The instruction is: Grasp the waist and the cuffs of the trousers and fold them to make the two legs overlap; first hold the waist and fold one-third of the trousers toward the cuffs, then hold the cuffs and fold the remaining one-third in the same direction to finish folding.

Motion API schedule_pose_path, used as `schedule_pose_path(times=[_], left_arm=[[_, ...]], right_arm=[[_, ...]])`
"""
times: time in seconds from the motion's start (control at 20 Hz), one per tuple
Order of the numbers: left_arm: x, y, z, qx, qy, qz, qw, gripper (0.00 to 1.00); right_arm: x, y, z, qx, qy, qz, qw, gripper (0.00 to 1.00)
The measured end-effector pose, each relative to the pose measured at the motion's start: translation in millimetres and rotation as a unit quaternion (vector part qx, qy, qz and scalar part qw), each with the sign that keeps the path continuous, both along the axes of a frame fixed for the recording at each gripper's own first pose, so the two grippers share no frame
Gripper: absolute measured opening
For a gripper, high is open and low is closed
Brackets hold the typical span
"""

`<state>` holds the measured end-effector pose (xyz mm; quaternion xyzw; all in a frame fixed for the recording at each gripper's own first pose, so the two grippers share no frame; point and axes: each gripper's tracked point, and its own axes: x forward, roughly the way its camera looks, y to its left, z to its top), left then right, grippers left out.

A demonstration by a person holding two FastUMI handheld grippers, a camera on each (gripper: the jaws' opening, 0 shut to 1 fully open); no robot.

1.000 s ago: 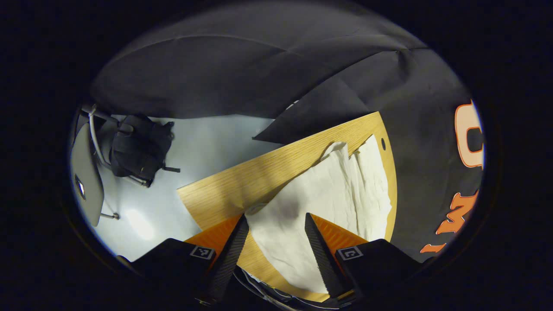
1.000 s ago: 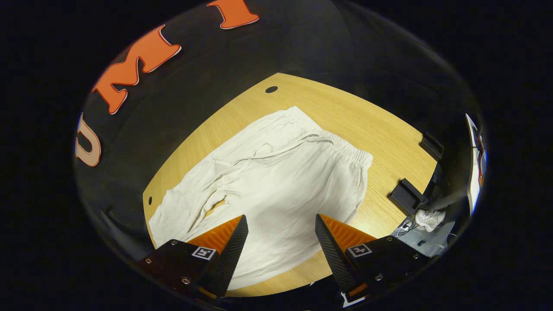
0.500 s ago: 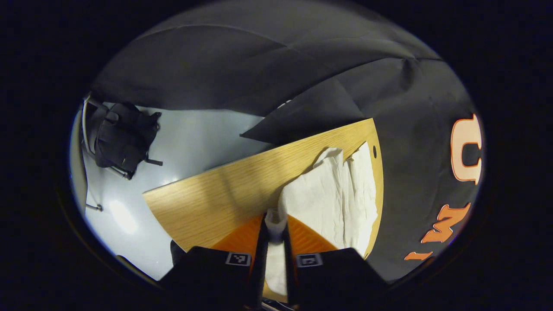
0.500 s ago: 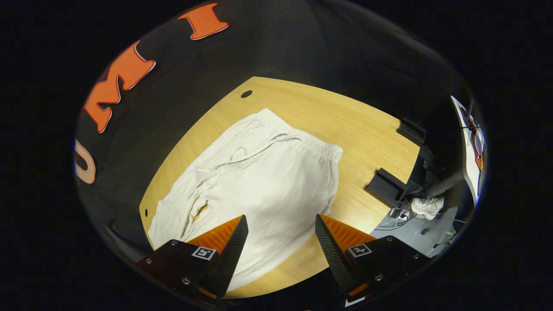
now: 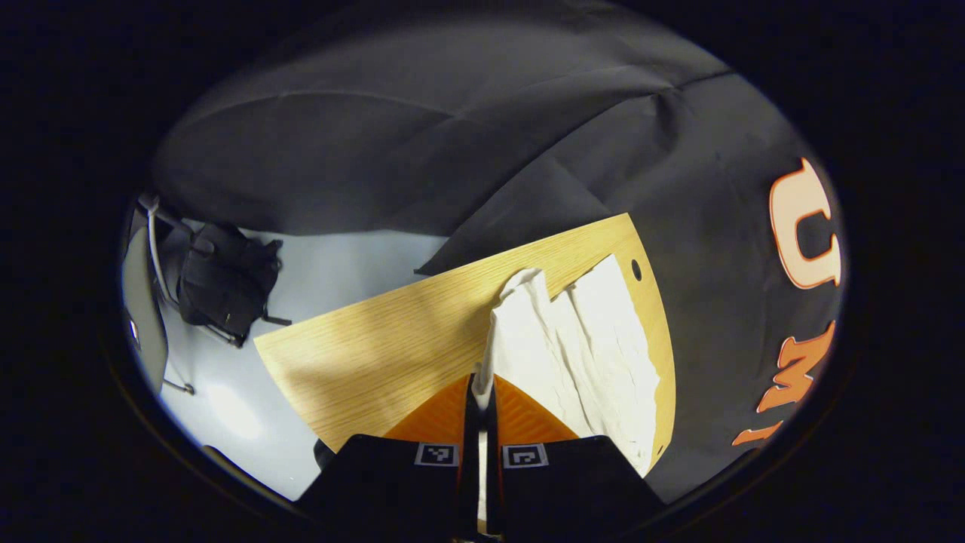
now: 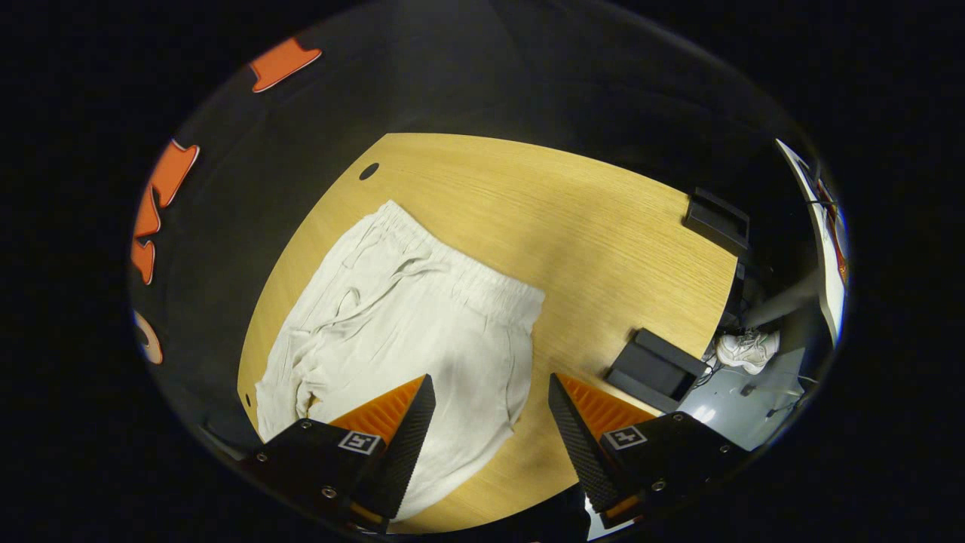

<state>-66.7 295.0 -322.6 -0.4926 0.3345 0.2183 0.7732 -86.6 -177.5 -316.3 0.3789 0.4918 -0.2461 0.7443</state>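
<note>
White trousers (image 5: 580,339) (left fingers (image 5: 471,392) clamped)

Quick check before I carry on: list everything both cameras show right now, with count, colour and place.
trousers: one, off-white, spread on the table, waistband toward the table's middle; a pinched edge lifts up in the left gripper view
table: one, light wood, small dark hole near its far corner
black blocks: two, black, along the table's right edge in the right gripper view
bag: one, black, on the pale floor by a chair
chair: one, grey, at the far left of the left gripper view
shoe: one, white, on the floor past the table
left hand-held gripper: shut on the trousers' fabric
right hand-held gripper: open, above the trousers
</note>
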Motion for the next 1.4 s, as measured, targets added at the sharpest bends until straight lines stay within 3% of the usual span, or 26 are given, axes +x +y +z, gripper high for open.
schedule_pose_path(times=[0.25, 0.55, 0.75, 0.85, 0.95, 1.1, 1.4], left_arm=[[13.2, -7.8, 35.5, 0.038, -0.010, -0.016, 0.999, 0.07], [22.1, -9.0, 62.1, 0.069, -0.006, -0.014, 0.998, 0.07], [23.6, -11.5, 69.6, 0.077, -0.005, -0.019, 0.997, 0.09], [29.3, -8.0, 74.0, 0.078, -0.005, -0.020, 0.997, 0.07], [30.0, 1.2, 75.3, 0.075, -0.007, -0.020, 0.997, 0.08], [41.1, 15.3, 82.1, 0.063, -0.023, -0.013, 0.998, 0.07], [64.3, 16.2, 99.2, 0.073, -0.029, -0.060, 0.995, 0.08]], right_arm=[[17.8, -21.3, -23.5, 0.010, 0.011, -0.005, 1.000, 0.92], [25.0, -27.2, -50.1, 0.025, 0.032, -0.010, 0.999, 0.75], [29.6, -30.8, -56.8, 0.038, 0.039, -0.035, 0.998, 0.51], [30.8, -33.8, -57.2, 0.045, 0.033, -0.048, 0.997, 0.14], [33.9, -33.0, -50.1, 0.066, 0.019, -0.062, 0.996, 0.05], [41.2, -49.3, -31.3, 0.086, -0.005, -0.105, 0.991, 0.03], [65.5, -53.4, 3.5, 0.106, -0.010, -0.131, 0.986, 0.03]])
